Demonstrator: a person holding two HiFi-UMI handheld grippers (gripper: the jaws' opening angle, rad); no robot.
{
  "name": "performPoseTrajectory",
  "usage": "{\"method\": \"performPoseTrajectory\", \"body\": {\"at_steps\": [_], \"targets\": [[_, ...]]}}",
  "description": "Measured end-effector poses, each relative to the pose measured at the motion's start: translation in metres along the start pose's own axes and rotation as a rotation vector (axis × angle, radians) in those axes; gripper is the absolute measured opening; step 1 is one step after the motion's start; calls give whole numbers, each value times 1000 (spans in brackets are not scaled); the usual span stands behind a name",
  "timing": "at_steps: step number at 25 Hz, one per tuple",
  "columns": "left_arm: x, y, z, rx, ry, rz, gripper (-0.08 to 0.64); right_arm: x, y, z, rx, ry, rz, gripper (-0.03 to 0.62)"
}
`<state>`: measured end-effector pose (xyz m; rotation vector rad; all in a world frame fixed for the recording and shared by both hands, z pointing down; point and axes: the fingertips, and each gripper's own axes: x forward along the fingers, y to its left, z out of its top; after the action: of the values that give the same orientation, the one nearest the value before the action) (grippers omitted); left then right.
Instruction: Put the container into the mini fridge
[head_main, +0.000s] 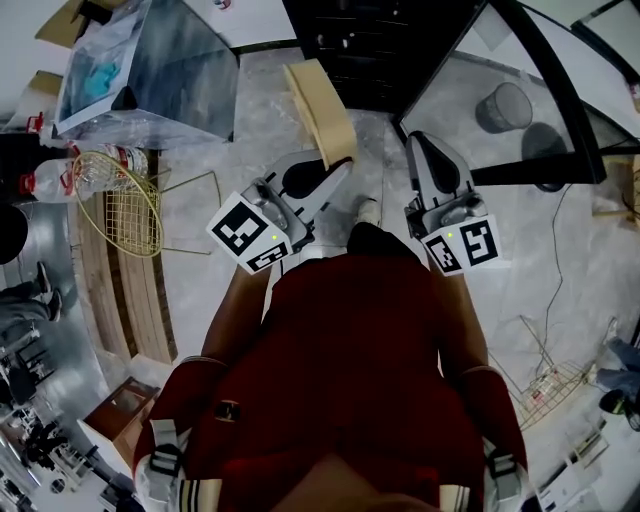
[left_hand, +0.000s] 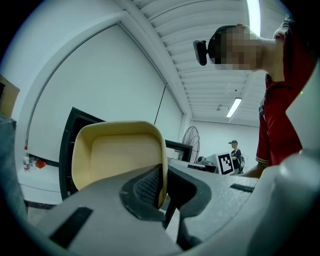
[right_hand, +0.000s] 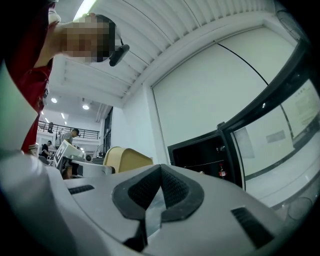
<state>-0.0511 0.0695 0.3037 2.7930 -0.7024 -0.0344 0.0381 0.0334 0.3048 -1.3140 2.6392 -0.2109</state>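
Note:
My left gripper (head_main: 338, 168) is shut on the rim of a cream plastic container (head_main: 322, 110), which it holds out in front of me, tilted on edge. In the left gripper view the container (left_hand: 117, 155) fills the middle, its open side toward the camera, and its rim is pinched between the pads (left_hand: 150, 187). My right gripper (head_main: 428, 150) is shut with nothing between its jaws, level with the left one. The mini fridge (head_main: 380, 45) stands open ahead, dark inside; its glass door (head_main: 520, 90) swings out to the right. The right gripper view shows the fridge (right_hand: 205, 155) and the container (right_hand: 125, 159).
A clear plastic-wrapped box (head_main: 150, 65) stands at the far left. A gold wire basket (head_main: 120, 200) and bottles (head_main: 55, 180) are on the floor at left, with wooden slats (head_main: 130, 290) beside them. Another wire rack (head_main: 555, 385) lies at the right. A person (left_hand: 234, 152) stands far behind.

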Motion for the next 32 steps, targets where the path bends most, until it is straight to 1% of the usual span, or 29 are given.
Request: {"method": "performPoseTrajectory", "body": {"at_steps": [7,13,22,32], "targets": [[58,27,2,13,21,4,8,18,-55,5,-1,-4,11,-2],[88,45,3,12,32,13,8,33,-83,10,-10,7,21,-2],[107,66,-1,11,74,17,8,45,-99,9,-1,15,18,-2],[121,102,-3,28,117,-46,8,64,-113,4,-22,31,-62,-2]]}}
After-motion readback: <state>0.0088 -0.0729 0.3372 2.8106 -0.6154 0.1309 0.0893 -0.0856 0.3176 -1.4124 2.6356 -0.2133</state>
